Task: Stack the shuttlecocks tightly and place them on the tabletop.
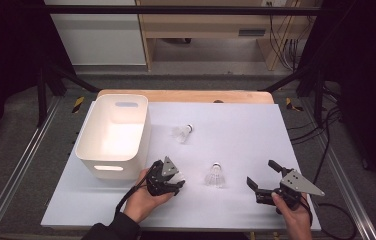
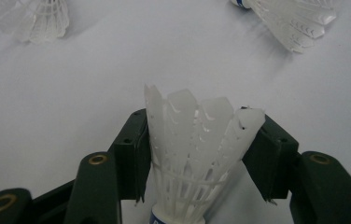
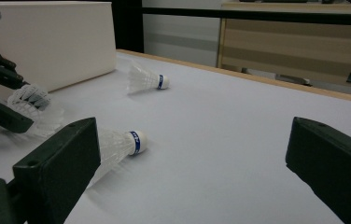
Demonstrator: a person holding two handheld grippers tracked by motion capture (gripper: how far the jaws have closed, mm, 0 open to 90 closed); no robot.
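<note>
My left claw [image 2: 197, 154] is clamped on a shuttlecock [image 2: 194, 158], feathers pinched between the jaws and its cork end back toward my hand. These feathers are thin; if I squeeze harder they may crush, and if I lift fast it could slide out. The bin [image 1: 113, 132] sits just beyond that claw. My right claw [image 3: 192, 168] gapes empty, another shuttlecock [image 3: 117, 144] beside its left jaw.

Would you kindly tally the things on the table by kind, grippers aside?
Shuttlecocks: 3, one in the left gripper, held by its feather skirt, one lying mid-table, one farther back.
White plastic bins: 1.
Total: 4.
</note>
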